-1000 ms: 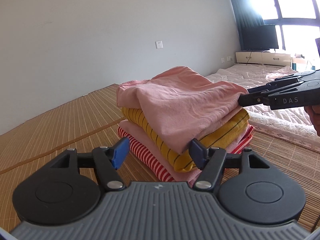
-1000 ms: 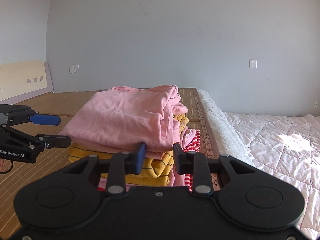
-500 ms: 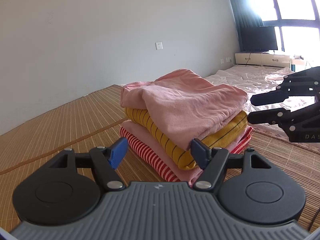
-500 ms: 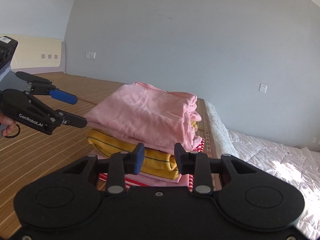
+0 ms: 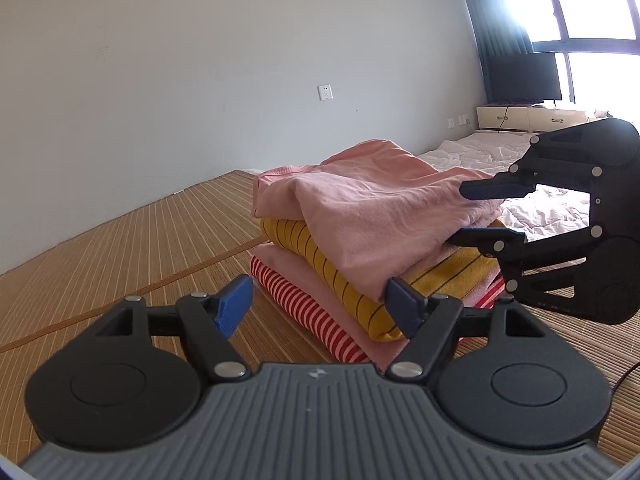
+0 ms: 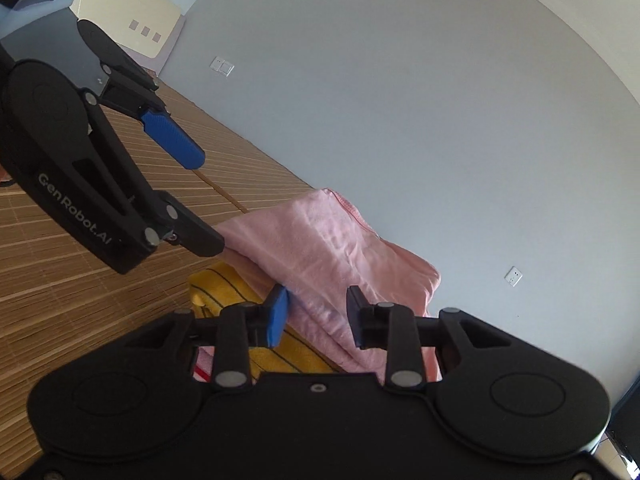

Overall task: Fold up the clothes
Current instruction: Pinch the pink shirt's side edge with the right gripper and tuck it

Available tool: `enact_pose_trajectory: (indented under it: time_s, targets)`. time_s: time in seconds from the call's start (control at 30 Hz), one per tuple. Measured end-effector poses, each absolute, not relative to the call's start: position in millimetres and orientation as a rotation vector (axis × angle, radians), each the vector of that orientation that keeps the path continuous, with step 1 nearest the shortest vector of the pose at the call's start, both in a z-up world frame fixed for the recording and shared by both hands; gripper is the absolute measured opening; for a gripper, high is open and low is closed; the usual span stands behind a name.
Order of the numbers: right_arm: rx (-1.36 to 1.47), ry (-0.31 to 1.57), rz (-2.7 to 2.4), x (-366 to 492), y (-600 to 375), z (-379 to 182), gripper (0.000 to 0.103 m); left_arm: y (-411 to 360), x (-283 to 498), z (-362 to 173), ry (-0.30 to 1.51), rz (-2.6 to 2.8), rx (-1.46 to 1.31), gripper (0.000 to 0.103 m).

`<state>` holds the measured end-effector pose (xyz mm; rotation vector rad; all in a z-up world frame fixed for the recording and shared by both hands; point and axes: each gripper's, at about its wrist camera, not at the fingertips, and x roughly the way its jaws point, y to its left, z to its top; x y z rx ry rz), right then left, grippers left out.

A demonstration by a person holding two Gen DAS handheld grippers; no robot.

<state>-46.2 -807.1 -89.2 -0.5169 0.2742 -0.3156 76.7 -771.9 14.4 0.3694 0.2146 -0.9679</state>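
A stack of folded clothes lies on the straw mat. The pink garment (image 5: 380, 208) (image 6: 332, 248) is on top, over a yellow striped one (image 5: 320, 256) (image 6: 224, 284) and a red-striped one (image 5: 304, 300). My left gripper (image 5: 318, 304) (image 6: 206, 202) hovers at the near corner of the stack. Its jaws are opening and grip nothing. My right gripper (image 5: 480, 213) (image 6: 316, 316) is turned on its side at the stack's right edge. One finger is above the pink fold and one below it. The pads stand apart and do not pinch the cloth.
The straw mat (image 5: 120, 248) stretches left to a plain wall. A white quilt (image 5: 540, 208) lies on the floor right of the stack. Behind it are a low cabinet (image 5: 532, 114), a dark screen and a bright window.
The right gripper rolled onto its side and moved in to the stack, so its jaws now straddle the pink garment's edge. The left gripper stayed in place, with its jaws a little wider.
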Motion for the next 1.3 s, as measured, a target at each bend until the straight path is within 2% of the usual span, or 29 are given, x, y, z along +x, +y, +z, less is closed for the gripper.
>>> enact_pose_trajectory:
  time_s: [0.27,0.43,0.63,0.7,0.77,1.3]
  targets:
    - [-0.411,0.334,-0.467,-71,-860,-99,0.033,-770,79,13,0.247,-0.985,0.342,0.078]
    - [-0.565,0.319,-0.351,-90,-834,-109,0.033,-770,81,16,0.249,-0.989,0.324,0.078]
    - [-0.659,0.312,-0.178,-67,-797,-112,0.033,-771,76,21,0.232,-0.985,0.349,0.078]
    - [-0.695,0.285,-0.163,-60,-789,-110,0.036,-770,78,22,0.242,-0.989,0.344,0.078]
    - [-0.735,0.267,-0.153,-53,-782,-109,0.046,-769,79,22,0.251,-0.989,0.334,0.078]
    - [-0.736,0.358,-0.172,-36,-798,-107,0.047,-768,83,18,0.277,-1.004,0.320,0.078]
